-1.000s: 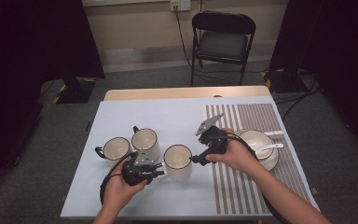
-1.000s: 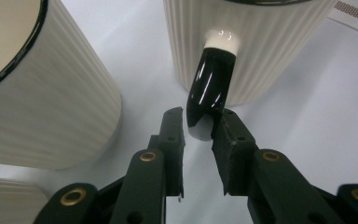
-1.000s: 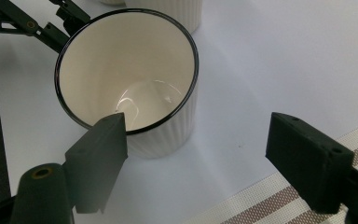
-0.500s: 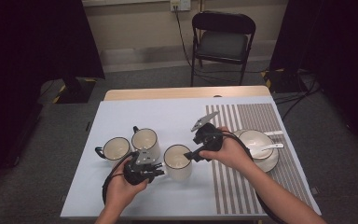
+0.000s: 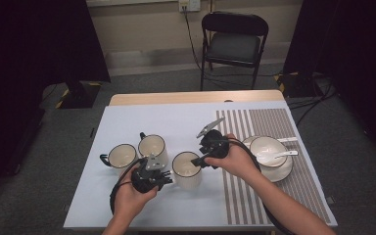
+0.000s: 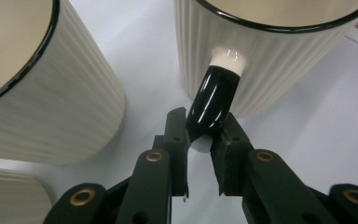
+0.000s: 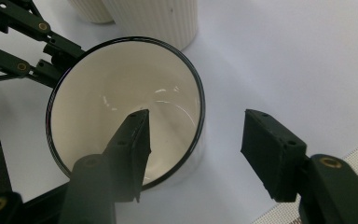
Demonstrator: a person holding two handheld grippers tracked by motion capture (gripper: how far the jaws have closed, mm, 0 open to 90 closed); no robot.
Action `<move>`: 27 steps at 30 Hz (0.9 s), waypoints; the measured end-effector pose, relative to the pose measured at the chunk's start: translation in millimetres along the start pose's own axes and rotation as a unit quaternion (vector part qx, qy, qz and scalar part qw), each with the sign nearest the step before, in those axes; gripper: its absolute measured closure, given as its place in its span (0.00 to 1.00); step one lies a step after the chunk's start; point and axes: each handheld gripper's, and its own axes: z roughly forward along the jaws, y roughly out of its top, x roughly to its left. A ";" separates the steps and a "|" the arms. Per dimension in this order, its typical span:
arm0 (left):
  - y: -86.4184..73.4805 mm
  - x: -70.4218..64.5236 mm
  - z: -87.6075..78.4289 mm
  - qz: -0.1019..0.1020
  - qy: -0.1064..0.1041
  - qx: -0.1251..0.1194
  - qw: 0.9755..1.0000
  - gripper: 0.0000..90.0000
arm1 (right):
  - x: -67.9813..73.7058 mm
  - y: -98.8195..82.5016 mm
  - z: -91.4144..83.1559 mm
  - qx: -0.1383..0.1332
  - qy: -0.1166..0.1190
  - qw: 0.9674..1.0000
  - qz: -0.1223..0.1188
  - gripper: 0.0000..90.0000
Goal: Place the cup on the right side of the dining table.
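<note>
Between my right gripper's (image 7: 193, 149) half-open, closing jaws stands the near wall of the mug (image 5: 186, 170), one jaw inside the rim, one outside at three o'clock. At nine o'clock my left gripper (image 6: 200, 133) pinches the mug's black handle (image 6: 213, 100), steadying it.
</note>
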 end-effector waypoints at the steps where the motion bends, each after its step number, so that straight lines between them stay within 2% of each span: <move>1: 0.4 -0.2 -0.2 0.000 0.003 0.002 1.000 0.86 | 0.7 0.7 0.8 0.001 -0.001 1.000 -0.001 0.47; 7: 2.8 -1.0 -1.1 0.002 0.001 0.001 1.000 0.86 | 1.3 1.9 3.2 0.013 -0.008 1.000 -0.011 0.52; 10: 4.4 -1.4 -1.4 0.004 0.004 0.002 1.000 0.87 | -0.9 1.0 2.4 0.022 -0.012 1.000 -0.004 0.56; 12: 5.6 -2.3 -1.9 0.004 0.005 0.002 1.000 0.87 | -2.7 0.1 1.4 0.019 -0.012 1.000 0.006 0.58; 15: 8.1 -2.7 -2.5 0.008 0.010 0.002 1.000 0.87 | -5.5 -1.5 0.4 0.017 -0.015 1.000 0.008 0.60; 20: 9.7 -3.1 -1.8 0.007 0.015 0.000 1.000 0.87 | -5.8 -4.0 0.6 0.023 -0.005 0.999 0.026 0.64; 24: 10.1 -2.8 -2.0 0.006 0.016 0.003 1.000 0.87 | -3.9 -3.9 2.1 0.031 0.000 0.998 0.051 0.68; 27: 9.7 -2.8 -1.8 0.007 0.016 0.003 1.000 0.87 | -1.5 -3.0 2.8 0.035 -0.005 0.997 0.070 0.74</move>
